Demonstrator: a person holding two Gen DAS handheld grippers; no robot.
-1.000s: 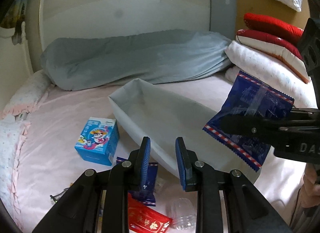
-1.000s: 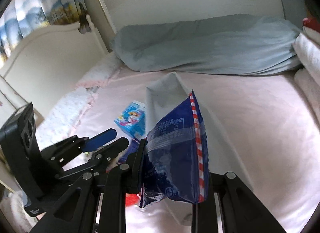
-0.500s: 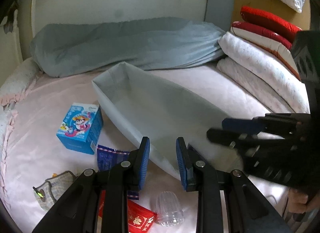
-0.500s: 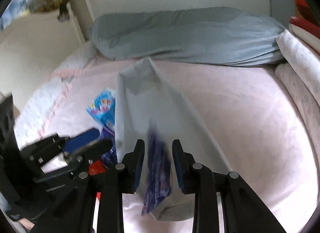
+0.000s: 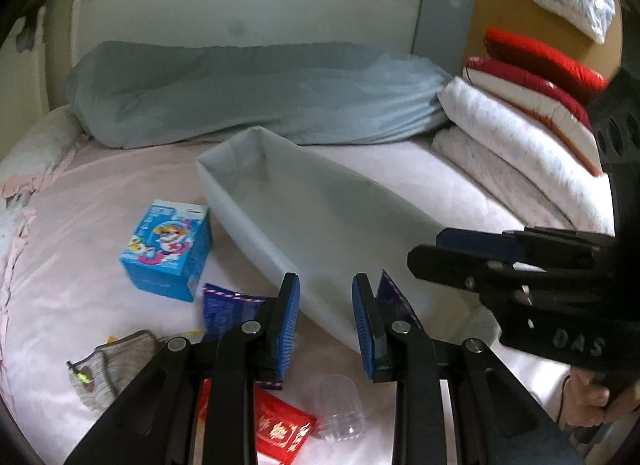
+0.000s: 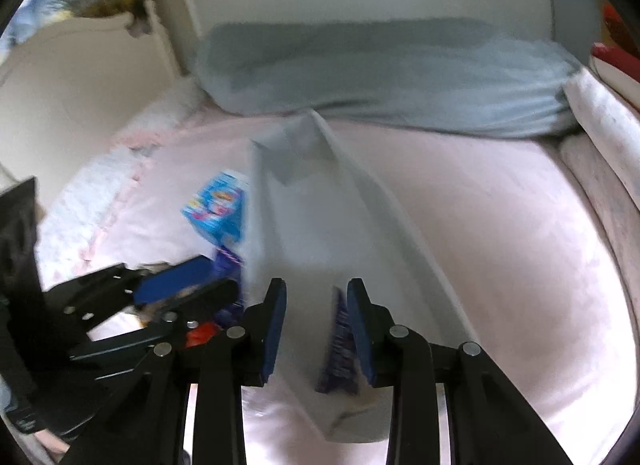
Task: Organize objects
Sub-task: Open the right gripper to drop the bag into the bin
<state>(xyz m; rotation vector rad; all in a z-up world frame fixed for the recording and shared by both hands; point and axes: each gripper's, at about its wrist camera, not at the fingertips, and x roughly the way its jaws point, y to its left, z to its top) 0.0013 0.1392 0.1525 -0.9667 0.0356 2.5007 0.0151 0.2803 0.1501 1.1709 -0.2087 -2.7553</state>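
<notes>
blue packet [image 6: 338, 345] blurred, half hidden behind right fingers [image 6: 360, 321]

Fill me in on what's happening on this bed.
A person with a gripper in each hand is tidying loose items into the grey bin. The right gripper has just been opening over the bin, and a blue packet lies against one pad, seemingly let go. The left gripper is open and empty. A blue carton, red envelope, clear cup and pouch sit outside the bin.
</notes>
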